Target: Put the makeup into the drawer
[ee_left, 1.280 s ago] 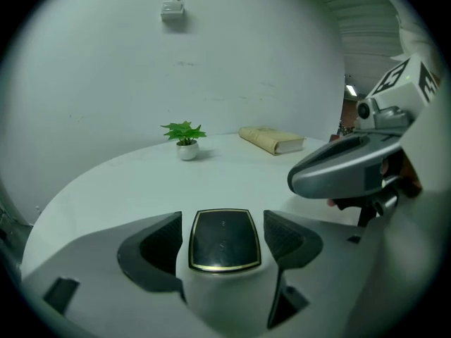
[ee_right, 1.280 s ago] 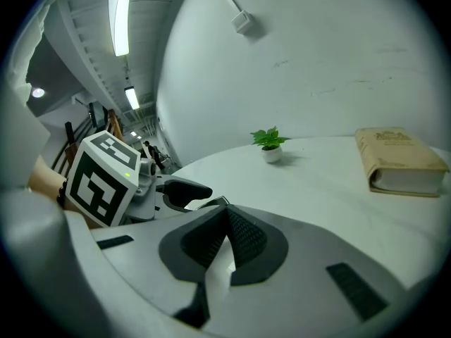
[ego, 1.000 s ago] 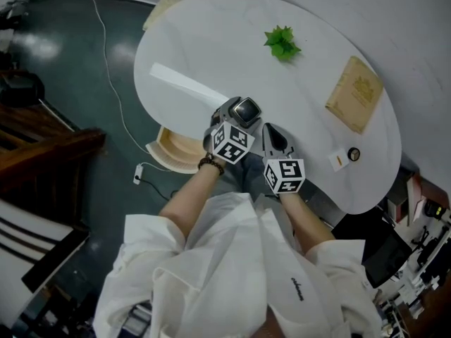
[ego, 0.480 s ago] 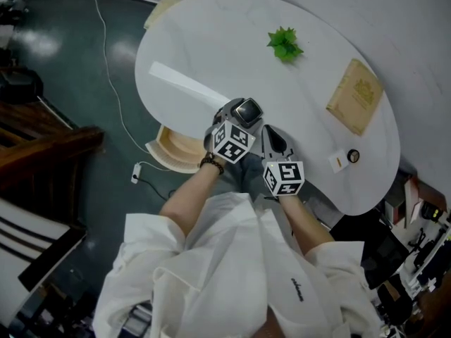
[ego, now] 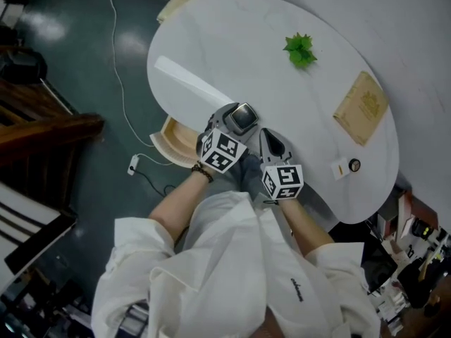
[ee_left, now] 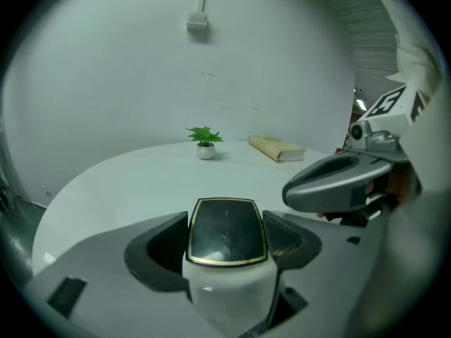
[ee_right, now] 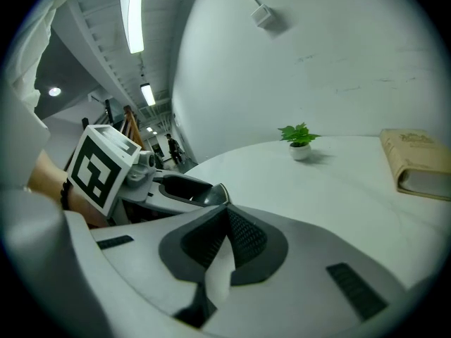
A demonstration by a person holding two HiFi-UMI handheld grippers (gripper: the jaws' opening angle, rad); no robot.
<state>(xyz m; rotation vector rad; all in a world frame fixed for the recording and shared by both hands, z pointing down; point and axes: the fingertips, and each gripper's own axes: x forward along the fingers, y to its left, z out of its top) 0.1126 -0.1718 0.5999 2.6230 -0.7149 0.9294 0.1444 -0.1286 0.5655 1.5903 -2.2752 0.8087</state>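
1. Drawn slightly back toward the open pale wooden drawer (ego: 173, 141) under the white round worktop (ego: 246, 41) edge, the left tool (ee_left: 227, 243) clamps the black, gold-rimmed square makeup compact (ee_left: 227, 224).
2. Just right, the right tool (ee_right: 224, 241) hovers, jaws pressed together on nothing.

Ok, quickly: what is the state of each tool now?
Left tool: closed on the black makeup compact.
Right tool: closed, holding nothing.
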